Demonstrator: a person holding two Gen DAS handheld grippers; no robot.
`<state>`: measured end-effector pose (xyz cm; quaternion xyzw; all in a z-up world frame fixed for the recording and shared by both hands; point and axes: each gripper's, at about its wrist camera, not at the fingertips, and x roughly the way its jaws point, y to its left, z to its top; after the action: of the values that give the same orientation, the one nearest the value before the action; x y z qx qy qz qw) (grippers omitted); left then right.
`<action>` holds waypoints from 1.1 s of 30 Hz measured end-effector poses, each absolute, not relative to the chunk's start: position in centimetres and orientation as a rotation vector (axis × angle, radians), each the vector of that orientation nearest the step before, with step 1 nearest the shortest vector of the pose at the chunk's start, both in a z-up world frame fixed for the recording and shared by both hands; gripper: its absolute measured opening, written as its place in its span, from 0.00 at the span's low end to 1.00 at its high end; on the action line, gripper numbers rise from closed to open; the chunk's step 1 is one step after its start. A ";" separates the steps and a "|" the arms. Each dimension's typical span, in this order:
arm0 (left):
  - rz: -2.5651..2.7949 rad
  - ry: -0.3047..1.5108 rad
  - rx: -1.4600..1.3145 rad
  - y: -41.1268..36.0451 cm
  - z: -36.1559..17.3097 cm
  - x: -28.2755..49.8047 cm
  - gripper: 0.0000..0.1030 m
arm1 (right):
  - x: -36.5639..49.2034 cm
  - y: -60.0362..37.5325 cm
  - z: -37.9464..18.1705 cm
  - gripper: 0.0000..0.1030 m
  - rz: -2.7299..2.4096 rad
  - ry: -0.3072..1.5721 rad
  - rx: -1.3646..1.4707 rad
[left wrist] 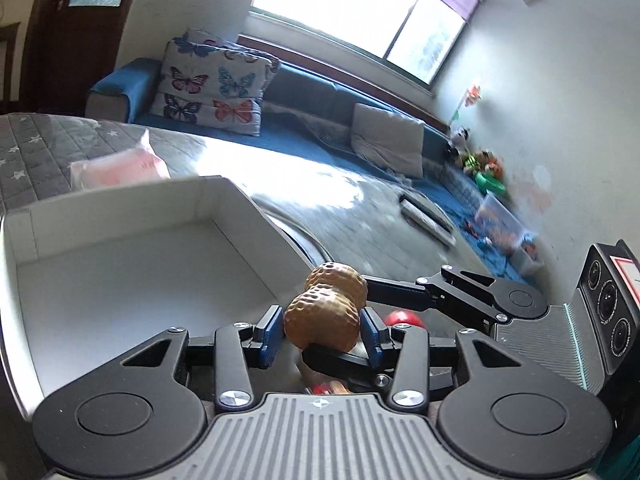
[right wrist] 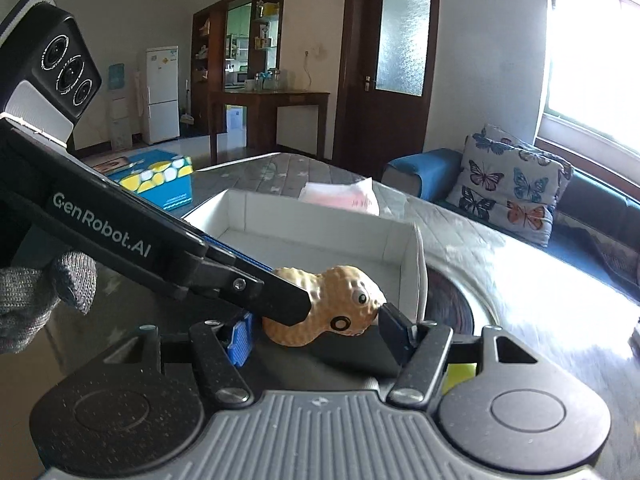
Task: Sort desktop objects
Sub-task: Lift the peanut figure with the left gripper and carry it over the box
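A tan peanut-shaped toy [left wrist: 326,312] with cartoon eyes sits between the blue pads of my left gripper [left wrist: 320,330], which is shut on it. In the right wrist view the same peanut toy [right wrist: 332,306] lies between the fingers of my right gripper [right wrist: 316,330], whose jaws stand wide apart around it, while the left gripper's fingers [right wrist: 272,296] clamp it from the left. An empty white cardboard box [left wrist: 120,264] stands just beyond and left of the toy; it also shows in the right wrist view [right wrist: 320,236].
A pink plastic packet [left wrist: 120,166] lies behind the box on the grey quilted table cover [left wrist: 36,148]. A blue and yellow tissue box [right wrist: 156,180] stands at far left. A red object [left wrist: 402,317] and a yellow-green object [right wrist: 460,376] lie under the grippers. A blue sofa [left wrist: 304,120] is beyond.
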<state>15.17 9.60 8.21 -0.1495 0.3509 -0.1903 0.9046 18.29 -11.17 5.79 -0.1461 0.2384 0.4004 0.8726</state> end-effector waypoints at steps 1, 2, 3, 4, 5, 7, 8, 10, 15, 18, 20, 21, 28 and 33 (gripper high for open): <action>-0.391 0.727 -0.320 10.1 8.2 16.1 0.44 | 19.3 -10.6 5.9 0.64 0.839 0.501 -0.313; -0.388 0.734 -0.335 10.6 8.0 17.2 0.44 | 20.4 -10.0 5.9 0.64 0.845 0.511 -0.318; -0.385 0.743 -0.349 11.2 7.8 18.1 0.44 | 21.4 -9.5 5.8 0.64 0.850 0.526 -0.319; -0.383 0.754 -0.365 11.7 7.4 19.1 0.44 | 22.4 -9.0 5.7 0.64 0.855 0.544 -0.319; -0.380 0.769 -0.386 12.2 6.9 20.1 0.44 | 23.1 -8.6 5.5 0.64 0.860 0.558 -0.320; -0.371 0.796 -0.415 13.1 5.8 21.4 0.44 | 24.6 -7.7 4.8 0.64 0.869 0.596 -0.324; -0.366 0.813 -0.429 13.4 5.2 22.2 0.44 | 25.5 -7.2 4.4 0.64 0.874 0.621 -0.329; -0.356 0.837 -0.450 13.9 4.1 23.1 0.44 | 26.8 -6.5 3.7 0.64 0.881 0.662 -0.333; -0.342 0.895 -0.512 14.9 2.0 25.1 0.44 | 28.9 -5.5 2.0 0.64 0.891 0.756 -0.326; -0.337 0.921 -0.543 15.3 1.1 25.6 0.44 | 29.6 -5.1 1.2 0.64 0.892 0.790 -0.334; -0.334 0.931 -0.554 15.5 0.7 26.0 0.44 | 29.9 -4.9 0.8 0.64 0.890 0.808 -0.340; -0.332 0.936 -0.558 15.5 0.6 26.0 0.44 | 30.0 -4.8 0.7 0.64 0.890 0.812 -0.349; -0.313 0.971 -0.572 15.5 -0.1 25.8 0.42 | 30.0 -4.3 0.3 0.64 0.876 0.819 -0.367; -0.308 0.961 -0.579 15.6 -0.1 25.3 0.42 | 29.4 -4.7 0.7 0.64 0.869 0.793 -0.360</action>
<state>25.26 15.57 -0.06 -0.2736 0.4538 -0.1455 0.8355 29.45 -4.69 0.66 -0.1689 0.3720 0.4075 0.8167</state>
